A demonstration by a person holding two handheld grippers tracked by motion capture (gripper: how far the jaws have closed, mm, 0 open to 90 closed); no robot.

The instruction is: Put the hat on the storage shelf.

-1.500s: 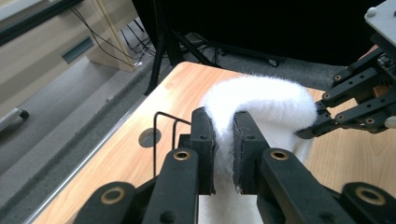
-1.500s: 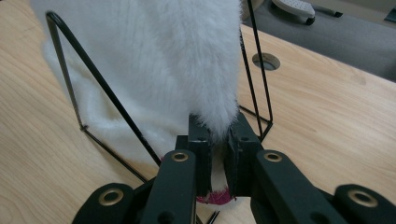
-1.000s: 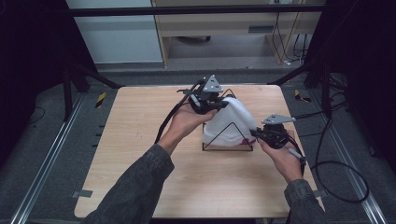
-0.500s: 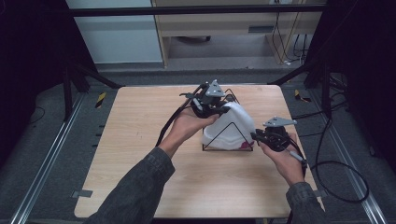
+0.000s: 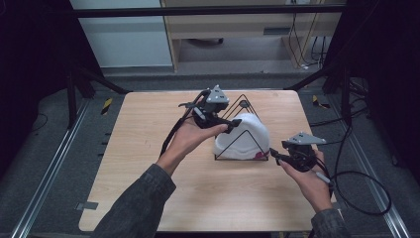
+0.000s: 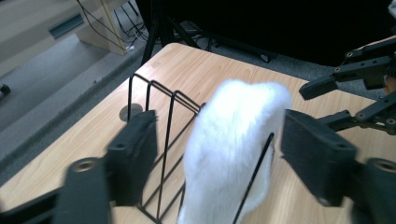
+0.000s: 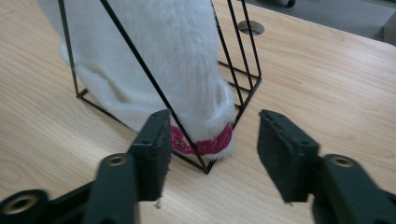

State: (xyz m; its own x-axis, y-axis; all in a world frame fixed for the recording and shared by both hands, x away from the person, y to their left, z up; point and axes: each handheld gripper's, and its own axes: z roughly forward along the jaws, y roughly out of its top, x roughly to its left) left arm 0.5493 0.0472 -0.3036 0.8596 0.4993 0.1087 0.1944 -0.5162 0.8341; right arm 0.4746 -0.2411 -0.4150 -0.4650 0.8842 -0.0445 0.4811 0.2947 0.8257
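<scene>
The left gripper hovers at the top of the white fluffy item; its jaws have just been opening and now stand apart on either side of the fluff, pressing nothing. The right gripper, lower and to the right, has likewise just been opening and is released, its jaws flanking the item's pink trim without touching. The white item sits upright inside a black wire rack, right of centre on the wooden table.
</scene>
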